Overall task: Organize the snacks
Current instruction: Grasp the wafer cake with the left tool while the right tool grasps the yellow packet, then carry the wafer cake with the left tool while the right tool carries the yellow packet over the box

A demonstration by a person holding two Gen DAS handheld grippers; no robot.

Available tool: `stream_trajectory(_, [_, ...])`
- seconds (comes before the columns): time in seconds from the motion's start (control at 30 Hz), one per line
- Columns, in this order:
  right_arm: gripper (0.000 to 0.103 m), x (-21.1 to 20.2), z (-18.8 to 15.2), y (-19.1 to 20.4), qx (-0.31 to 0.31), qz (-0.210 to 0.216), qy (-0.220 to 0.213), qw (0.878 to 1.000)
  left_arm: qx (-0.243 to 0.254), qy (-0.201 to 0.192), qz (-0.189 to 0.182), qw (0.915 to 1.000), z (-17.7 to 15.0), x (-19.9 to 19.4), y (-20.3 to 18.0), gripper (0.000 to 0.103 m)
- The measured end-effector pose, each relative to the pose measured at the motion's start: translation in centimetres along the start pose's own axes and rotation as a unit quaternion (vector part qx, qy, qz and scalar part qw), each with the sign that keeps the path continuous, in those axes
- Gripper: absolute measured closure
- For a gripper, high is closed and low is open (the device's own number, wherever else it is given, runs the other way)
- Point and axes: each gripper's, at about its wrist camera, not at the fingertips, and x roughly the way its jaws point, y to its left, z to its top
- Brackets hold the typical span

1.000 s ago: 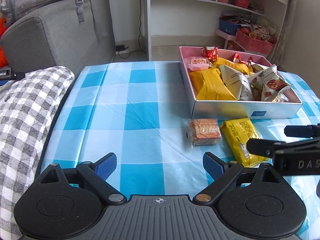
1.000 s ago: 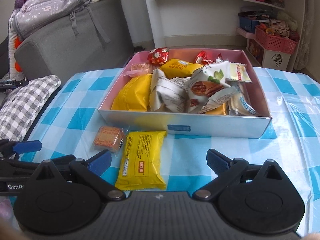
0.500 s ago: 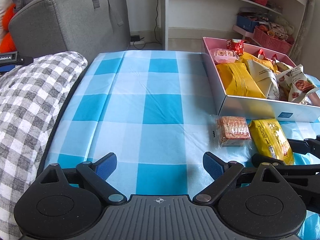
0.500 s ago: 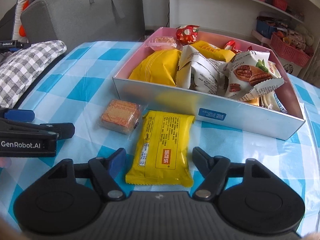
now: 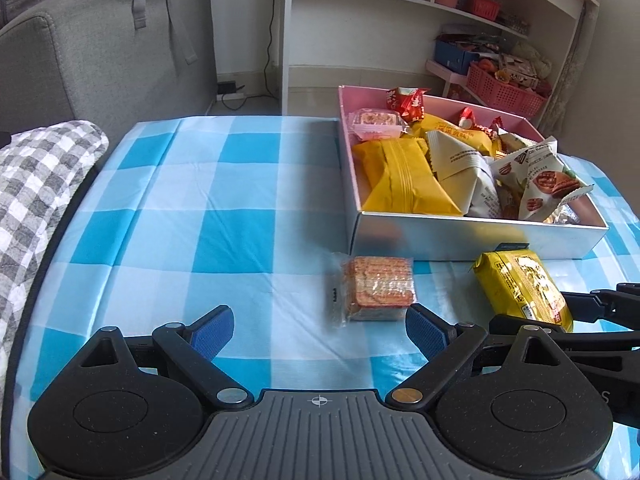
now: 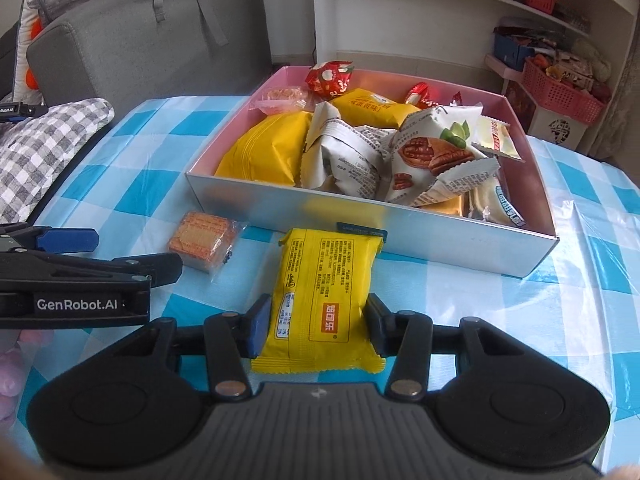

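Yellow packet (image 6: 320,296) apparently pinched, its sides hiding fingers (image 6: 256,330)

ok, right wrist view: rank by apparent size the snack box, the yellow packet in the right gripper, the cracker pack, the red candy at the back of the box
1. snack box
2. yellow packet, in the right gripper; nearest the lens, so it looks inflated
3. cracker pack
4. red candy: close to the cracker pack in apparent size and farther away, so this order is unsure
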Motion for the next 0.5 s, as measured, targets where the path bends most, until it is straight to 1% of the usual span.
stream_trajectory(0.13, [0.058, -0.1, 0.2, -0.8, 0.02, 0.005, 0.001, 1.0, -0.009, -0.008, -0.01, 0.9999, 0.4, 0.6, -1.0, 0.011])
stream_trajectory(0.2, [0.058, -0.2, 0.2, -1.0, 0.025, 0.007, 0.001, 1.0, -0.012, -0.009, -0.015, 0.9998, 0.6, 0.9, -1.4, 0.015])
stream_trajectory(0.3, [0.058, -0.3, 0.2, -1.5, 0.03, 0.01, 0.004, 0.999, -0.014, -0.004, -0.016, 0.9998, 0.7, 1.5, -2.0, 0.026])
stream_trajectory(0.33, [0.058, -0.3, 0.2, -1.7, 0.033, 0.01, 0.005, 0.999, -0.014, -0.001, -0.015, 0.9998, 0.8, 1.7, -2.1, 0.032])
stream_trajectory(0.4, [0.058, -0.3, 0.3, -2.1, 0.038, 0.011, 0.007, 0.999, -0.015, 0.0, -0.006, 0.9999, 0.8, 2.0, -2.4, 0.038])
stream_trajectory(0.47, [0.058, -0.4, 0.3, -2.6, 0.045, 0.013, 0.009, 0.999, -0.011, -0.003, 0.001, 0.9999, 0.9, 2.0, -2.6, 0.051])
stream_trajectory(0.5, [0.058, -0.5, 0.4, -2.7, 0.047, 0.014, 0.009, 0.999, -0.012, -0.003, -0.001, 0.9999, 0.9, 2.0, -2.6, 0.054])
